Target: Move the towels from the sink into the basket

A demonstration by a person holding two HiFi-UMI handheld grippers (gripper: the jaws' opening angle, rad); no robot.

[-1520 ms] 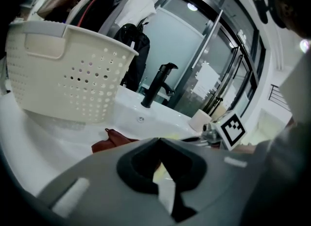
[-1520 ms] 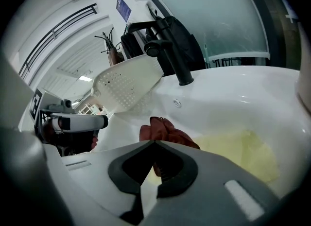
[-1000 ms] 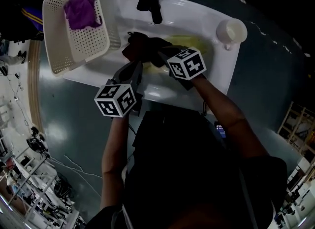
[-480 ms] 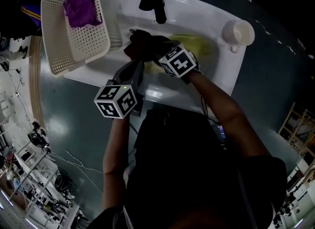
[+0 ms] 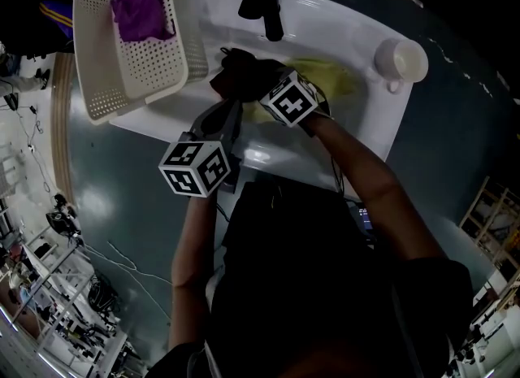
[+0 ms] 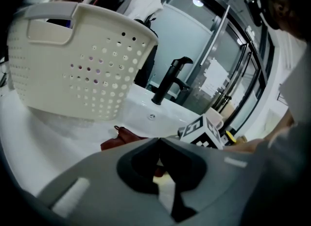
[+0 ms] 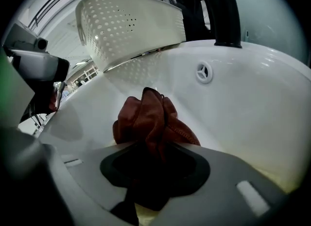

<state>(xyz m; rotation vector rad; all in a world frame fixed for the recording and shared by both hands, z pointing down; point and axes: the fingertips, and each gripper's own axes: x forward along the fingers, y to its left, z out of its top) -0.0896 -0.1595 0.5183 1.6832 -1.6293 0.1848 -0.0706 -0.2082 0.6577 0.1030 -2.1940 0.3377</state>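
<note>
Head view: a basket (image 5: 138, 76) with a purple towel (image 5: 142, 15) sits at the left edge of the sink (image 5: 370, 116); a brown towel (image 5: 234, 76) and yellow towel (image 5: 329, 77) lie inside it.

Left gripper view: the left gripper (image 6: 158, 142) is clenched.

Right gripper view: the right gripper (image 7: 154, 147) has just been opening, jaws wide around the brown towel, likely the next pickup.

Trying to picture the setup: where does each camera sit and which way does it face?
Head view: on the person's head, looking steeply down at the sink; both forearms show.
Left gripper view: on the left gripper, facing basket and faucet; its shut jaws show.
Right gripper view: on the right gripper, facing the sink; its jaws, just opened, flank the brown towel.
Both gripper views share basket and towel.
</note>
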